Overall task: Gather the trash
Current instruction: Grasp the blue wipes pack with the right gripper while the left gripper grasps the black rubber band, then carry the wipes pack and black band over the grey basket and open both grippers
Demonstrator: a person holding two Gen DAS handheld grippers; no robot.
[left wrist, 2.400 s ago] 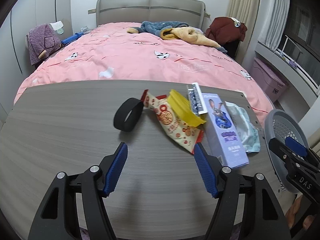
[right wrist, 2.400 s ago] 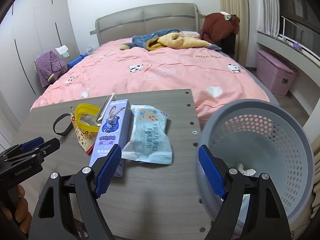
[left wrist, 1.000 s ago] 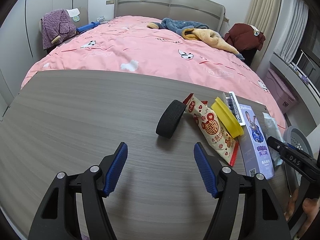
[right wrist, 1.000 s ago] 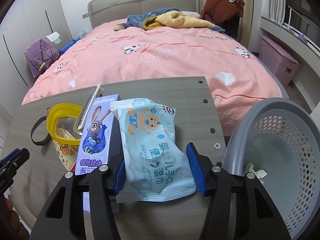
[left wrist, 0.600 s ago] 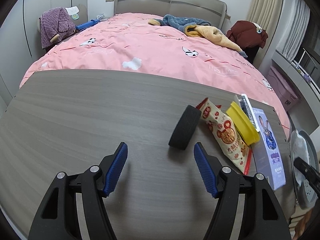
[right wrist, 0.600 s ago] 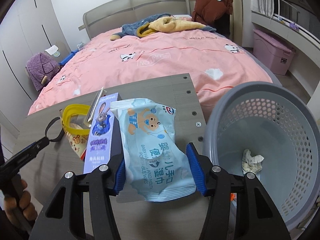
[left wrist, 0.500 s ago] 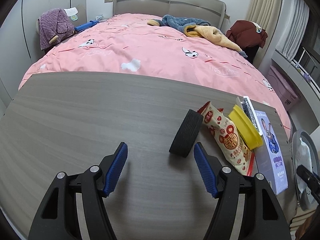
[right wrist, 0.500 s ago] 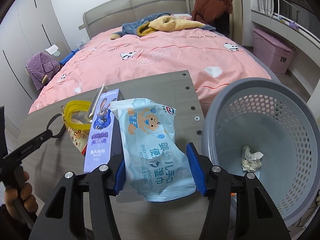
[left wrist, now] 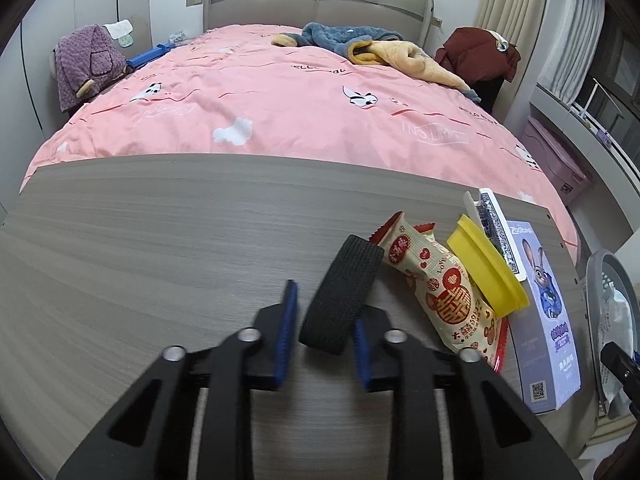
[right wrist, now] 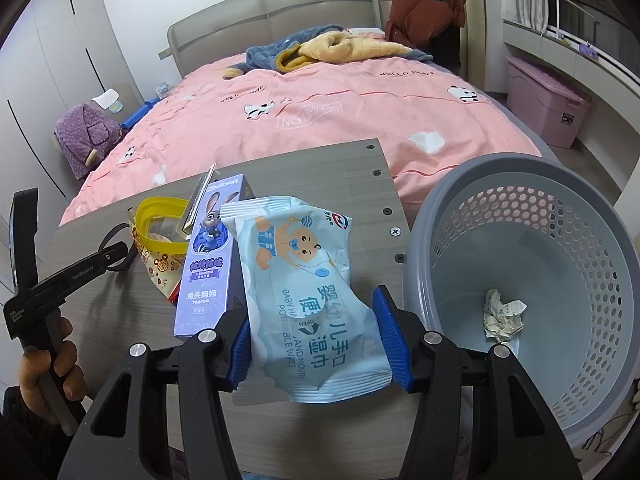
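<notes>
My left gripper (left wrist: 322, 328) is closed around a black elastic band (left wrist: 340, 296) standing on edge on the grey wood table (left wrist: 160, 232); the pads sit on either side of it, close to touching. Beside it lie a red-and-cream snack packet (left wrist: 444, 292), a yellow lid (left wrist: 486, 268) and a purple rabbit box (left wrist: 548, 312). My right gripper (right wrist: 318, 340) is shut on a pale blue wet-wipes pack (right wrist: 308, 292) and holds it above the table edge, left of the grey perforated trash basket (right wrist: 532, 208), which holds a crumpled paper (right wrist: 502, 316).
A pink bed (left wrist: 280, 96) lies behind the table with a blue and yellow blanket (left wrist: 372, 46). A purple storage bin (right wrist: 548, 108) stands by the window. The left gripper's handle and hand show in the right wrist view (right wrist: 44, 292).
My left gripper moved forward to the black band and closed its jaws around it. My right gripper keeps hold of the wipes pack and has shifted slightly toward the basket.
</notes>
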